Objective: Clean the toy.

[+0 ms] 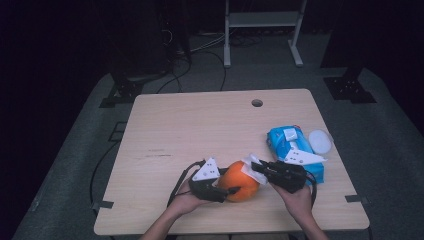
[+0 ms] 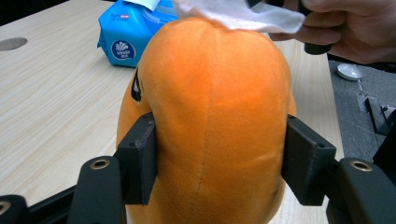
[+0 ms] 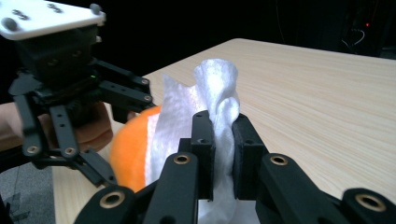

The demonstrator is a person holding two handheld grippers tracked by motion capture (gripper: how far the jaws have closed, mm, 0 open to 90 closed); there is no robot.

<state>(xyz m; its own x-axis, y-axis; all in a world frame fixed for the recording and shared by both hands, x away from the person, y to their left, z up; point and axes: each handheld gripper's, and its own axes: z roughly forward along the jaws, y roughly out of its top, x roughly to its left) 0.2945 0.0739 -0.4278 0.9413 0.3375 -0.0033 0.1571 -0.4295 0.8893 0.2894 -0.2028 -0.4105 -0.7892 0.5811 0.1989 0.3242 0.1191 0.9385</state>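
- The orange plush toy sits near the front edge of the counter, at about 6 o'clock in the high view, held between my two hands.
- My left claw is roughly half open, with one pad on each flank of the plush. The pads touch the fabric, so I judge it a light hold that steadies rather than squeezes.
- My right claw is pinched tight on a folded white tissue, which lies on the plush's top end at about 1 o'clock from the toy.
- To wipe well, I should keep the left grip firm enough that the toy does not roll, and stroke the tissue along the fabric with gentle pressure, so the thin paper neither tears nor slips out of the pads.
- I should also work away from my left claw, since the two tools sit close and could knock together.
- A blue tissue pack lies at 2 o'clock, just behind my right hand, and my elbow could nudge it.
- A round white lid rests beside the pack, near the counter's right edge.
- A cable hole lies at 12 o'clock, well apart.
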